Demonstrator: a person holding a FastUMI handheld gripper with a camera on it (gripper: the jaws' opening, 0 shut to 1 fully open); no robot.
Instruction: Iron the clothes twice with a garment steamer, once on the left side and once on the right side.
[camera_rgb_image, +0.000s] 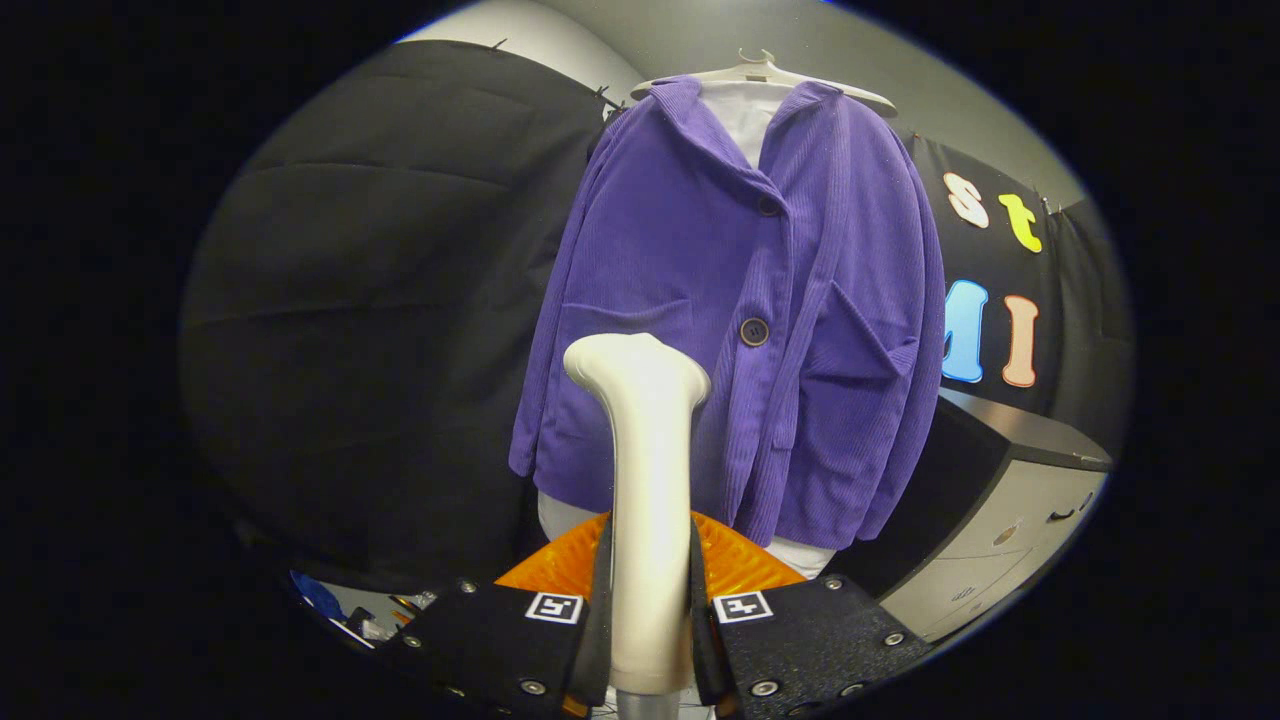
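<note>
Steamer (648, 470) stands upright, its handle pinched between both fingers of the gripper (648, 610). Beyond it hangs the purple jacket (740, 320) on a hanger (765, 75) (head near its lower left front). Likely step: starting the left-side pass, which calls for closing onto the cloth.

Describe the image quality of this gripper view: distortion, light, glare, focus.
Gripper view: strong fisheye bending, with the cabinet curving away; even, soft light on the purple jacket, its ribbing sharp; a mild sheen on the white garment steamer, clamped between the fingers of the hand-held gripper; the dark cloth wall loses detail.
</note>
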